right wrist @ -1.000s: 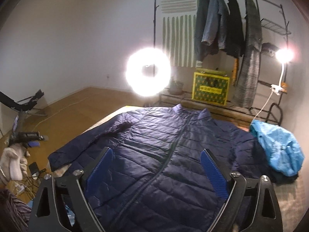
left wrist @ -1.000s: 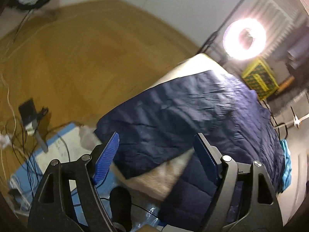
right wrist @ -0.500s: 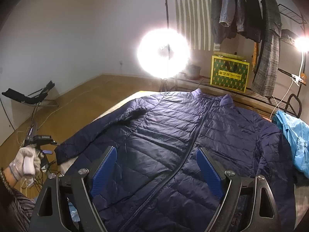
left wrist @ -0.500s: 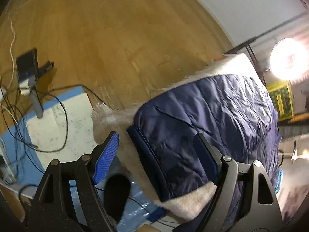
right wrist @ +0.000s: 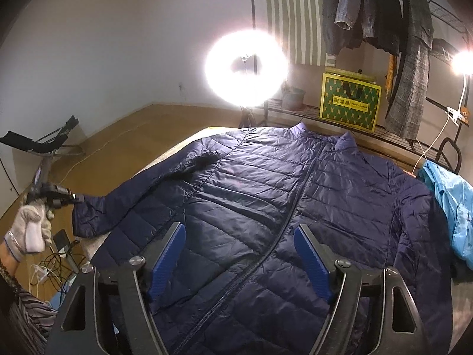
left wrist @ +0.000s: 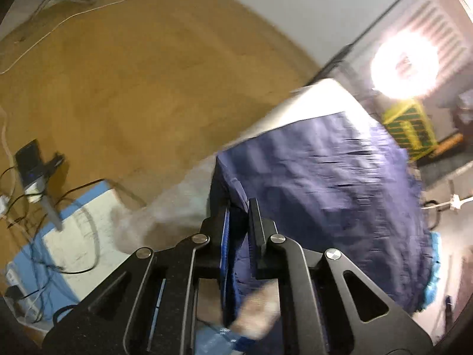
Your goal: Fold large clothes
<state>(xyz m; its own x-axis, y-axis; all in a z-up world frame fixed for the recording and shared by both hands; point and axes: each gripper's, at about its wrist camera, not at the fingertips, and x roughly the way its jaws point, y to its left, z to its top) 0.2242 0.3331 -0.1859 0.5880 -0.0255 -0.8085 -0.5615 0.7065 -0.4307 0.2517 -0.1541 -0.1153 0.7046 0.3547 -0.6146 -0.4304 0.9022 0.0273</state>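
A navy quilted puffer jacket lies zipped and spread flat on a padded table. My left gripper is shut on the cuff of the jacket's left sleeve at the table's left edge; the right wrist view shows it pinching the sleeve end, held by a gloved hand. My right gripper is open and empty, hovering above the jacket's lower front near the zipper.
A light blue garment lies at the table's right edge. A ring light, a yellow-green box and a rack of hanging clothes stand behind the table. Cables and devices litter the wooden floor at left.
My left gripper moved in onto the sleeve cuff and closed on it. My right gripper came closer over the jacket and stays open.
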